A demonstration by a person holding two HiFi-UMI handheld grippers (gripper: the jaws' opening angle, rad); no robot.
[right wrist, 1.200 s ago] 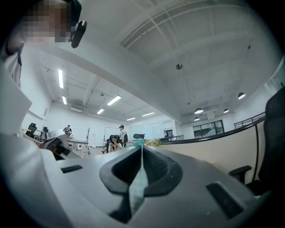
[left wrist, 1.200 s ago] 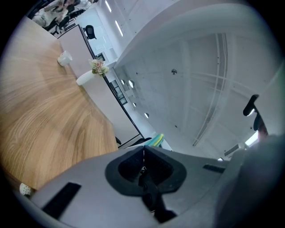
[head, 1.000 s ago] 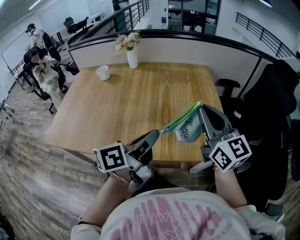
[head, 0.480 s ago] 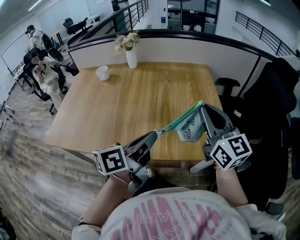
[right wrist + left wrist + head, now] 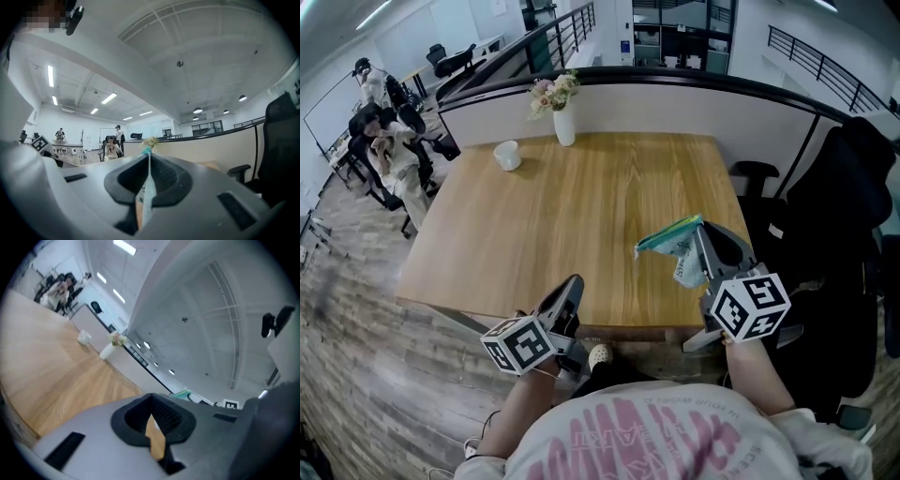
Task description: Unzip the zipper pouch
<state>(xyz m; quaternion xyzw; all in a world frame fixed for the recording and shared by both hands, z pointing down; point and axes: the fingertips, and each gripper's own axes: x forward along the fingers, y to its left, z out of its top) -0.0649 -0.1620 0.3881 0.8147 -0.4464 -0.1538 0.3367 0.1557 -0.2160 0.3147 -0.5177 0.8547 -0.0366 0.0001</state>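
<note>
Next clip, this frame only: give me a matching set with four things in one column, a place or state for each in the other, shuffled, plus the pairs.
1. zipper pouch
2. left gripper
3. white cup
4. vase

A. shut, empty, by the table's near edge
B. near the table's far left corner
C. clamped in the right gripper
D. at the table's far edge, holding flowers

Pairs: 1-C, 2-A, 3-B, 4-D

head view: from above, steeply down onto the light wooden table (image 5: 562, 216). left gripper view: from the left gripper (image 5: 573, 283), level, across that tabletop toward the white vase of flowers (image 5: 108, 350). right gripper view: from the right gripper (image 5: 699, 230), level, same vase ahead.
</note>
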